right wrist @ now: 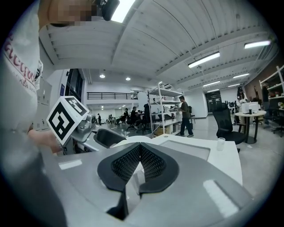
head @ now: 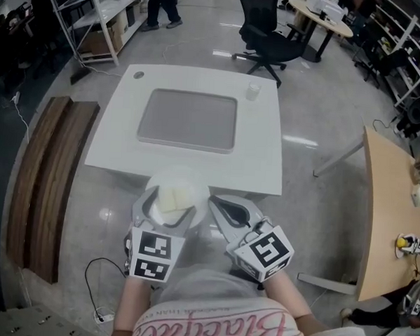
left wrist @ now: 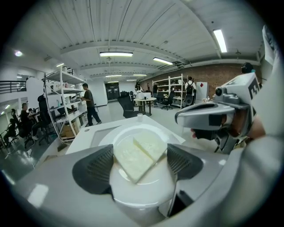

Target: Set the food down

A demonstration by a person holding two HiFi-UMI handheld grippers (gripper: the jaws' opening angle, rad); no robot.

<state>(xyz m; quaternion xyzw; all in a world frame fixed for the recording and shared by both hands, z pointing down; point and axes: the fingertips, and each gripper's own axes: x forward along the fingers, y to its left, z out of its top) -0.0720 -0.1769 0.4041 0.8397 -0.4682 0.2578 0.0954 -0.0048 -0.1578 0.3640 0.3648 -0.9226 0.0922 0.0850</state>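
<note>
Left gripper [left wrist: 138,165]: jaws spread wide and clamped on the sides of a white plate [left wrist: 133,193], pads under the rim as far as I can tell. Food [left wrist: 141,154] = two pale flat slabs lying loose in the plate, overlapping, nothing pinning them. Right gripper [right wrist: 140,155]: jaws closed pad to pad, nothing in them, at 3 o'clock of the left one.

Handling guess: plate is stiff and smooth, likely ceramic or melamine, so slick against the pads and it chips if dropped. Load looks light. Slabs look soft and will slide if the plate tips, so keep it level. Grip the plate, never the slabs. The hold is from the near side only, so the far rim will want to droop.

Room: plate hangs over the floor, just short of the near edge of the bench [head: 256,156] at 12 o'clock. Grey tray [head: 188,119] fills the middle, with bare white margin all round. The only thing on it is a cup [head: 252,92] at 1 o'clock by the far corner, well apart. Get past the near edge before lowering. Chair [head: 269,40] beyond the bench and wooden desk [head: 383,208] at 3 o'clock are both out of the path.
</note>
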